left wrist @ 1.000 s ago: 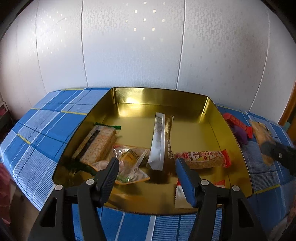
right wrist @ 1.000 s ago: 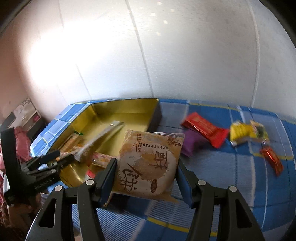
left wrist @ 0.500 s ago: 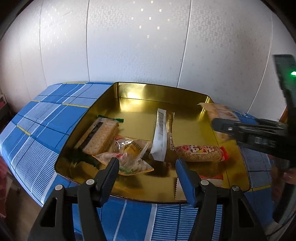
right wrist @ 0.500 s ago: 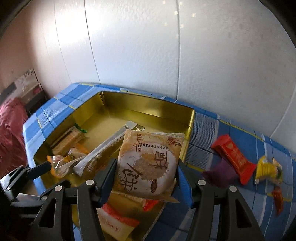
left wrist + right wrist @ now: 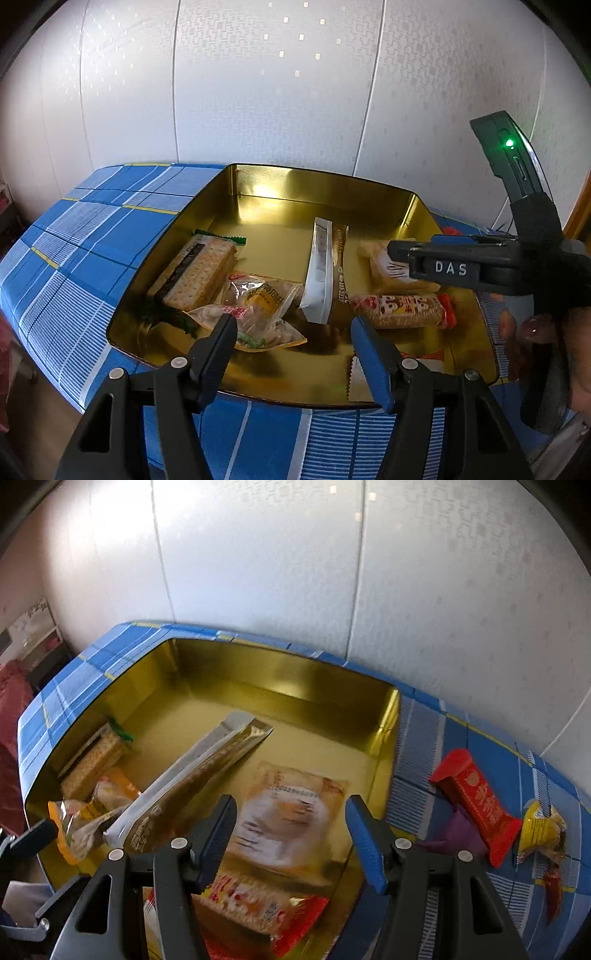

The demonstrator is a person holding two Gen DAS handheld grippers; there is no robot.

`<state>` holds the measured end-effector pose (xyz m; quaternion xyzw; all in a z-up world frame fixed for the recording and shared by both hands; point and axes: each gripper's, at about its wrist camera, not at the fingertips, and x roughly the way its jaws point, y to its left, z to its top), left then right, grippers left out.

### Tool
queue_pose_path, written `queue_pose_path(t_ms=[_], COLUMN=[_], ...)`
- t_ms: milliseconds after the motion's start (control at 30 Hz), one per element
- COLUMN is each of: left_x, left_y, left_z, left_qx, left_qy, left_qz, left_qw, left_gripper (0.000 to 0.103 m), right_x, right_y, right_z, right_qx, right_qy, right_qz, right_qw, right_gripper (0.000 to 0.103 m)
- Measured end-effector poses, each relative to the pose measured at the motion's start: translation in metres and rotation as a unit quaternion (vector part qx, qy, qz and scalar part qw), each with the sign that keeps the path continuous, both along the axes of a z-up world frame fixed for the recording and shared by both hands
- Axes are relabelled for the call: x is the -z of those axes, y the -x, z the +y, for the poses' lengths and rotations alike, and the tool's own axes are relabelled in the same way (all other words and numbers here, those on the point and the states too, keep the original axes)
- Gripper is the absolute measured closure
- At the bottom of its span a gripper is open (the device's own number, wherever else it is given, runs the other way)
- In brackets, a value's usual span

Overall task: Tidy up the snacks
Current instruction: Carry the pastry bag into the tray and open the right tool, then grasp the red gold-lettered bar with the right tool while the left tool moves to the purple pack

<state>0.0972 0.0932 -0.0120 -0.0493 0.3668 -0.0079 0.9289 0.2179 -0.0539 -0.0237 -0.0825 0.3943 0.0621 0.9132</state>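
A gold tin [image 5: 325, 188] [image 5: 280, 672] on the blue checked cloth holds several snacks. The orange biscuit packet [image 5: 291, 812] lies loose on the tin floor below my right gripper [image 5: 288, 834], which is open and empty; the packet also shows in the left wrist view [image 5: 384, 266] behind that gripper [image 5: 406, 254]. My left gripper [image 5: 291, 343] is open and empty over the tin's near edge. In the tin lie a cracker pack [image 5: 199, 273], a clear candy bag [image 5: 255, 306], a long white sachet [image 5: 321, 266] and a red-ended cereal bar [image 5: 399, 312].
On the cloth right of the tin lie a red packet [image 5: 476, 801], a purple packet [image 5: 458, 838], a yellow packet [image 5: 539, 827] and a small red sachet [image 5: 552, 890]. A white panelled wall [image 5: 295, 92] stands behind the table. The table edge drops off at the left.
My right gripper moved over the tin, opened and let go of the orange biscuit packet, which now lies in the tin. My left gripper stayed open near the tin's front edge.
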Motion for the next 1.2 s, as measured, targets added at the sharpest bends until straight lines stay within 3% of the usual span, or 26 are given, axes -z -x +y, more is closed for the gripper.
queue_pose_path(t_ms=[433, 533, 833, 1033, 1200], left_x=[0.001, -0.001, -0.002, -0.003, -0.006], left_y=[0.001, 0.002, 0.004, 0.007, 0.014], left_z=[0.0, 0.0, -0.007, -0.02, -0.04], left_qx=[0.0, 0.0, 0.007, 0.041, 0.076], left_qy=[0.0, 0.003, -0.001, 0.0, -0.021], left_qz=[-0.003, -0.01, -0.017, -0.029, -0.052], left_qw=[1.0, 0.9999, 0.9998, 0.9987, 0.9955], left_gripper=[0.034, 0.026, 0.025, 0.017, 0.015], right_x=[-0.019, -0.019, -0.006, 0.009, 0.016], right_y=[0.034, 0.044, 0.075, 0.098, 0.119], right_z=[-0.037, -0.044, -0.08, -0.117, -0.151], right_qx=[0.03, 0.035, 0.059, 0.079, 0.103], right_qy=[-0.093, -0.1, -0.119, -0.117, -0.105], right_qz=[-0.035, -0.04, -0.032, -0.02, -0.022], right_qw=[0.995, 0.994, 0.991, 0.99, 0.989], right_gripper=[0.041, 0.041, 0.041, 0.041, 0.041])
